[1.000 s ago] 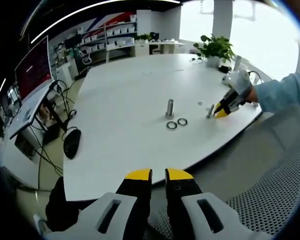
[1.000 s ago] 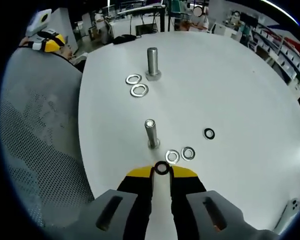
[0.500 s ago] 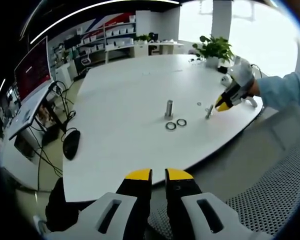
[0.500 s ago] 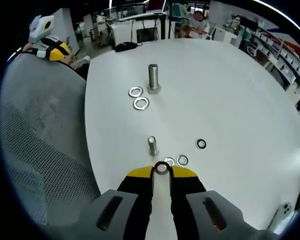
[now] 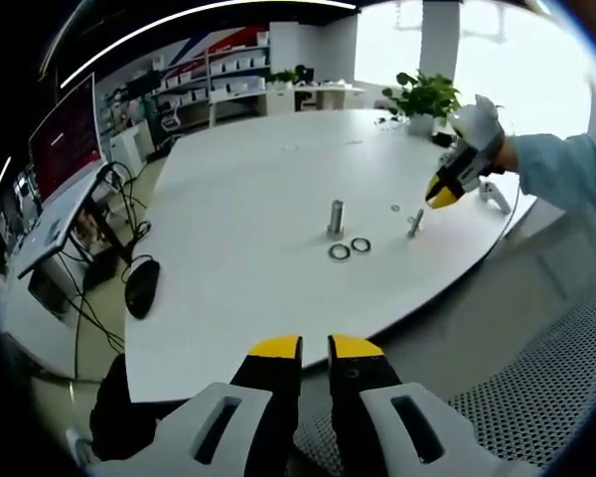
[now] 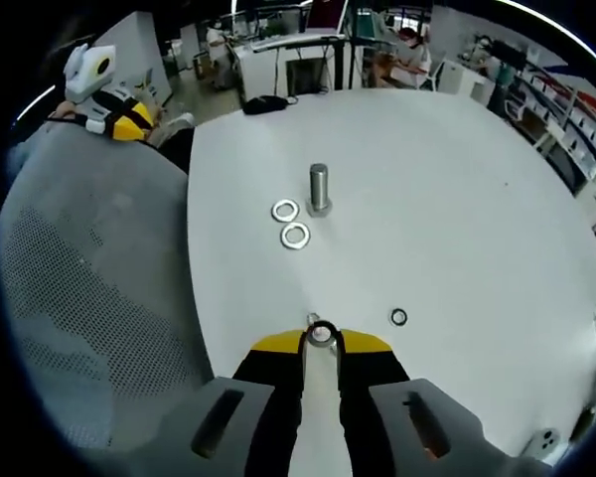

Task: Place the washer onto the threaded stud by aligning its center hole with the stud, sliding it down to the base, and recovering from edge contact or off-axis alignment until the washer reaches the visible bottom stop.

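The right gripper pinches a dark washer between nearly closed jaws, directly over a small stud near the table edge; lowered off-axis, its rim may catch the stud top and tilt; the left gripper rests clenched, empty, well back.

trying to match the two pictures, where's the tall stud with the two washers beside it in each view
Left gripper view: the tall stud stands near the picture's middle, its two washers just below it.
Right gripper view: the same stud stands above centre, the washers to its lower left.
Shared landmark: the white table.
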Demonstrator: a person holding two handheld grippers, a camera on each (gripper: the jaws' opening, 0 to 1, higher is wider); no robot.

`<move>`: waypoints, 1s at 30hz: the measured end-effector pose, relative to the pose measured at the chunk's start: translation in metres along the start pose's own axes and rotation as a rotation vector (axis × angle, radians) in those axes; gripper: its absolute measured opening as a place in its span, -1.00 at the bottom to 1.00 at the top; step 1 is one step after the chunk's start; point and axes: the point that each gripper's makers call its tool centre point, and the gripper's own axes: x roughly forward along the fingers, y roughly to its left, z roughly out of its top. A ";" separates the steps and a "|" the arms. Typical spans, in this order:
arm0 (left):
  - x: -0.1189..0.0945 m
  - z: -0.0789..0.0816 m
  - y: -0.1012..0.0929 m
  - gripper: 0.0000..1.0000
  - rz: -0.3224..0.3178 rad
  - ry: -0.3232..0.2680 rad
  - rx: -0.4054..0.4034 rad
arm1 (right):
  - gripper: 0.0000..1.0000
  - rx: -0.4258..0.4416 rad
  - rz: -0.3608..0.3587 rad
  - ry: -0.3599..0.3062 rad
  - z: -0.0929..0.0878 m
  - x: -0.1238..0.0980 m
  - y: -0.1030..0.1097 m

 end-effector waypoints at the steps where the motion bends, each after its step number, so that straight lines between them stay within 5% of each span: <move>1: 0.000 0.000 0.000 -0.84 0.000 -0.001 0.000 | -0.73 -0.010 0.003 0.008 0.002 0.000 0.001; 13: -0.001 0.000 0.000 -0.84 0.001 -0.002 0.001 | -0.74 -0.134 0.033 0.125 0.004 0.013 0.005; 30: -0.001 0.001 -0.001 -0.84 -0.001 -0.008 0.000 | -0.74 -0.147 0.046 0.169 0.000 0.024 0.005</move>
